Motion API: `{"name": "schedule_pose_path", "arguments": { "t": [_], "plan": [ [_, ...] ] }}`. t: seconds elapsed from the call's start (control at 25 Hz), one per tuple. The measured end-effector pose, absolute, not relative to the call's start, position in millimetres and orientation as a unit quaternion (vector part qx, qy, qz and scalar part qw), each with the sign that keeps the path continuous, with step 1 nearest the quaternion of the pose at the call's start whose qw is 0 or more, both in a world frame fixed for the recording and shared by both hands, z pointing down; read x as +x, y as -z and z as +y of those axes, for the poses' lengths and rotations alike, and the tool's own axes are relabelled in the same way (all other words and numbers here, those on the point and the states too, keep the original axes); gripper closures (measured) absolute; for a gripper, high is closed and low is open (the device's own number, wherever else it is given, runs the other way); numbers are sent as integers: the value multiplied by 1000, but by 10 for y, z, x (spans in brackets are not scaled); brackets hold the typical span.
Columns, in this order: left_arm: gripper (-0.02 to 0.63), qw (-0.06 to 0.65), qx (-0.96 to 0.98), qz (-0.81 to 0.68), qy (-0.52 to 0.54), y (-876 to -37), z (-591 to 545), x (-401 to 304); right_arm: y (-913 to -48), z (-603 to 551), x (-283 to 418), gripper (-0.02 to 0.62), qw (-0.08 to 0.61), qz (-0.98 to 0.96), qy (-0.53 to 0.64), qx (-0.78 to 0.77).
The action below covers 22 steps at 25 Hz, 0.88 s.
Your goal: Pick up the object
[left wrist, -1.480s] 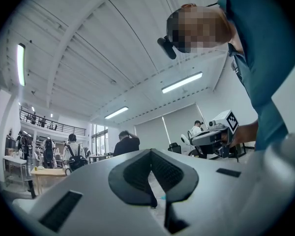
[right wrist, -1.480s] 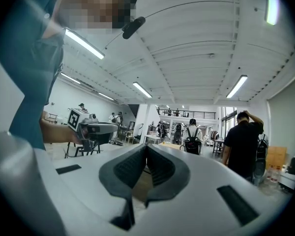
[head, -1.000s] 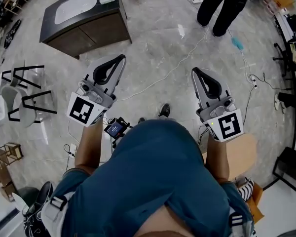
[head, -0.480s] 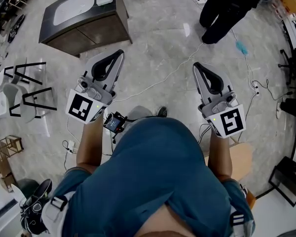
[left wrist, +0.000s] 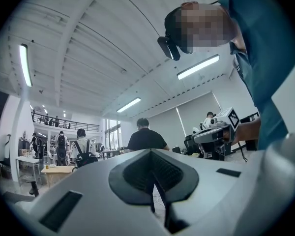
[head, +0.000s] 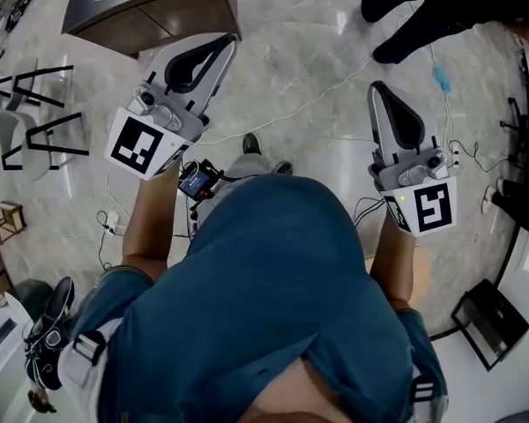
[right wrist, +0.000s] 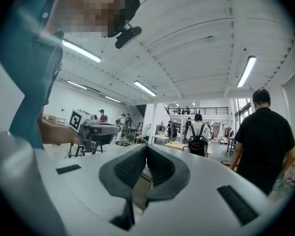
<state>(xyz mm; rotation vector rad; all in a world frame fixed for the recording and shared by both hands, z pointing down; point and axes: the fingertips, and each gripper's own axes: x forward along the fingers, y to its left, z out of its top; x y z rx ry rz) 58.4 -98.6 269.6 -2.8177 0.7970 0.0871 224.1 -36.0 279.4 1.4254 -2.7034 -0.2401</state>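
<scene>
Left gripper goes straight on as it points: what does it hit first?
Probably the person in black, dead ahead just over the left gripper's shut jaws; nothing nearer shows, depth unclear.

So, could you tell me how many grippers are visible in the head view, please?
2. The left gripper is at upper left, just below the dark cabinet; the right gripper is at right, over the marble floor. None seems hidden.
</scene>
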Motion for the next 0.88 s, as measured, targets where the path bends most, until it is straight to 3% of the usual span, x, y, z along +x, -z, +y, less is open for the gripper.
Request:
{"name": "schedule_pose_path", "arguments": {
  "t": [0.52, 0.88],
  "plan": [
    [602, 101, -954, 275, -54, -2677, -1817, -123, -2657, -1192, 1510, 581, 56, -881, 97, 459],
    [601, 101, -946, 302, -57, -2667, -2127, -286, -2652, -1597, 1364, 580, 59, -895, 101, 431]
  ]
}}
